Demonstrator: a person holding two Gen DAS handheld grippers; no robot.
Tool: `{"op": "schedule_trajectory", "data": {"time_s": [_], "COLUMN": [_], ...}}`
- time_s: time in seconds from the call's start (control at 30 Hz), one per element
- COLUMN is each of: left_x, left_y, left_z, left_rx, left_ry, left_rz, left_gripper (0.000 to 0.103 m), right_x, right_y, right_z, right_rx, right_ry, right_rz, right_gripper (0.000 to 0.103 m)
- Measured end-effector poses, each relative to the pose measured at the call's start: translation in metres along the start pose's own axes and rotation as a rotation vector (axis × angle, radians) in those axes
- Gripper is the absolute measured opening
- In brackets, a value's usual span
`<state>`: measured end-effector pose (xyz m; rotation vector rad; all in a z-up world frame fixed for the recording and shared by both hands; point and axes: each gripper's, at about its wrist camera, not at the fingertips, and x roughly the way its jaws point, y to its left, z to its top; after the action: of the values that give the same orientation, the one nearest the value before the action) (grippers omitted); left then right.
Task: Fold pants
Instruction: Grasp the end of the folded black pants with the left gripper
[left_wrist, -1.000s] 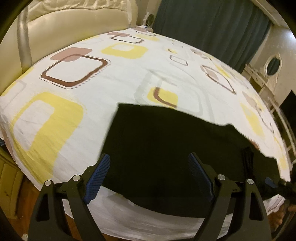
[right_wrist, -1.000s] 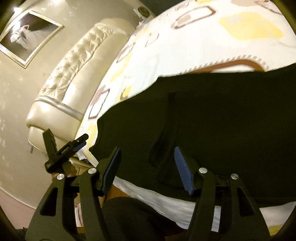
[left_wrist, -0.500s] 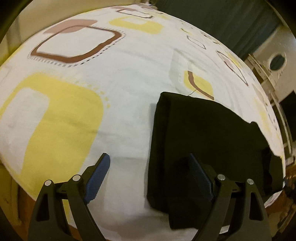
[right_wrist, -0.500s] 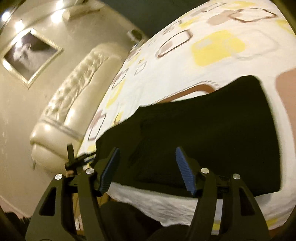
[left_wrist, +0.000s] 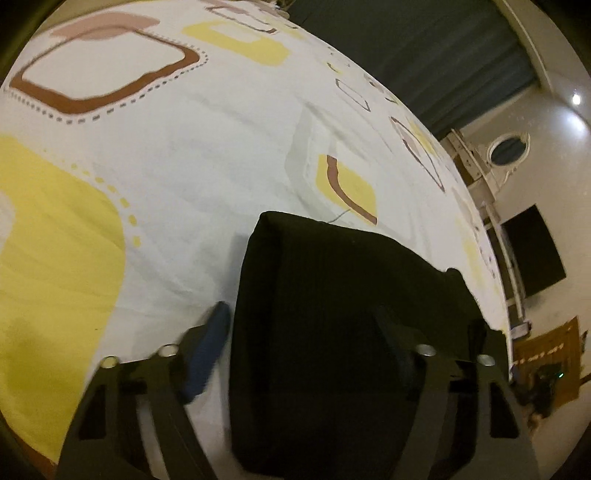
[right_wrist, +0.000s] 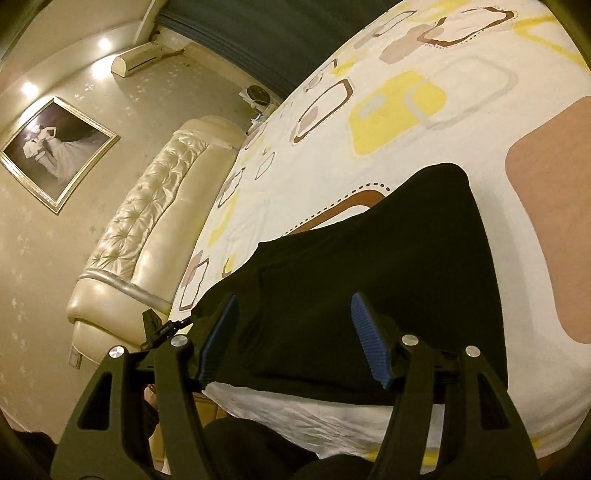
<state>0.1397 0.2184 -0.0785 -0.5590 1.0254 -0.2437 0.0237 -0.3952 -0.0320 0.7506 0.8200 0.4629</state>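
Near the bed's front edge, one pair of black, soft fabric pants (left_wrist: 343, 332) was seen lying flat on the white bed sheet printed with yellow and brown squares (left_wrist: 184, 155), already folded into a compact rectangle. Two grippers were counted. The left gripper (left_wrist: 306, 347) was held wide open with nothing in it, its left blue pad (left_wrist: 207, 350) over bare sheet beside the pants' edge and its right finger over the dark cloth. The right gripper (right_wrist: 295, 339) was likewise spread wide and empty, poised above the pants (right_wrist: 369, 295) toward 12 o'clock. The cloth was judged light, limp and prone to sagging or sliding, so a hold at a folded corner or along a doubled edge was thought best. A cream tufted headboard (right_wrist: 155, 218) stood at 10 o'clock in the right view.
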Motion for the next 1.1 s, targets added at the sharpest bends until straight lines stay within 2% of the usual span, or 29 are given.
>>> {"op": "schedule_trajectory", "data": {"time_s": [0.03,0.07,0.17,0.2,0.23,0.3,0.37,0.63,0.87,1.1], "left_x": [0.001,0.001,0.004,0.004,0.005,0.009,0.009,-0.021,-0.058,-0.072], "left_y": [-0.001,-0.003,-0.008,-0.009,-0.009,-0.012,-0.014,-0.049,-0.138,-0.26], "left_z": [-0.001,-0.001,-0.001,-0.001,-0.002,-0.003,-0.003,0.007,0.017,0.013], "left_rx": [0.005,0.018,0.037,0.035,0.025,0.02,0.021,-0.012,0.086,0.246], "left_ry": [0.002,0.009,0.034,0.049,0.07,0.09,0.094,0.064,0.033,0.026], "left_rz": [-0.001,-0.002,-0.001,-0.021,-0.042,-0.033,-0.03,-0.046,-0.049,-0.064], "left_gripper": [0.067,0.06,0.051,0.044,0.033,0.022,0.016,0.013,0.013,0.013], "right_x": [0.0,0.001,-0.001,-0.001,-0.001,-0.002,-0.002,-0.013,-0.024,-0.04], "right_y": [-0.001,-0.002,-0.004,-0.004,-0.005,-0.006,-0.005,-0.004,-0.004,0.003], "right_z": [0.0,0.0,-0.003,-0.003,-0.002,-0.002,-0.002,0.0,0.002,0.003], "right_rx": [0.002,0.007,0.005,0.004,0.002,0.001,0.003,0.011,0.028,0.021], "right_ry": [-0.002,-0.002,-0.001,0.0,0.0,-0.001,-0.005,-0.033,-0.048,-0.059], "right_rz": [-0.001,0.001,-0.002,-0.002,-0.003,-0.006,-0.006,-0.007,-0.015,-0.02], "right_gripper": [0.063,0.063,0.063,0.063,0.063,0.063,0.064,0.065,0.065,0.065]}}
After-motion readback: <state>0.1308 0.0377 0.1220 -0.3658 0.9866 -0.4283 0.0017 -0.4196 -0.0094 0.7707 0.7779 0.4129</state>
